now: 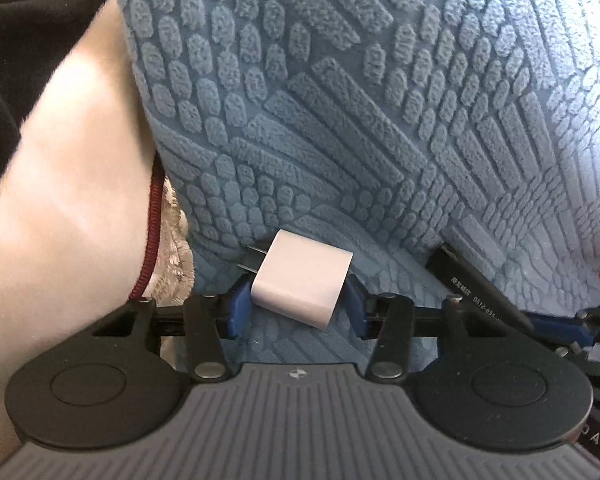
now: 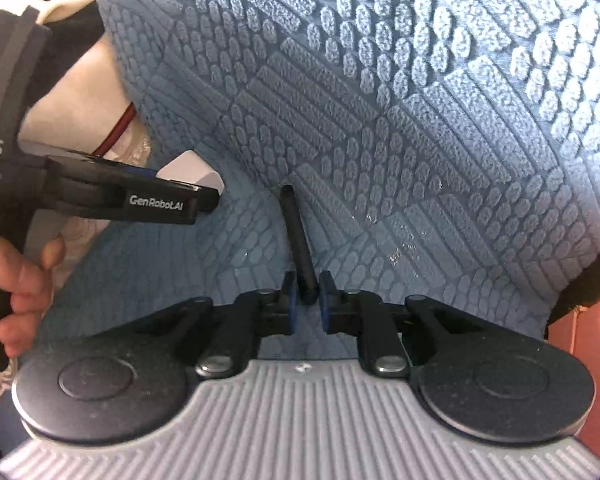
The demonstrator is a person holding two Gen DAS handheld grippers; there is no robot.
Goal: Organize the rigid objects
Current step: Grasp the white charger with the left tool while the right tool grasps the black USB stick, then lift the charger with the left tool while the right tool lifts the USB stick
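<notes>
My left gripper (image 1: 298, 308) is shut on a white plug charger (image 1: 302, 284), whose two metal prongs point left; it is held over the blue textured cover (image 1: 340, 100). My right gripper (image 2: 308, 300) is shut on a black pen (image 2: 298, 240), which points away toward the cover's fold. The pen also shows in the left wrist view (image 1: 472, 284) at the right. The left gripper with the charger (image 2: 192, 172) shows at the left in the right wrist view.
The blue cover (image 2: 380, 100) drapes over a seat and its back. A cream cushion with dark red piping (image 1: 60, 180) lies at the left. My hand (image 2: 24, 276) holds the left gripper's handle. An orange surface (image 2: 580, 360) is at the right.
</notes>
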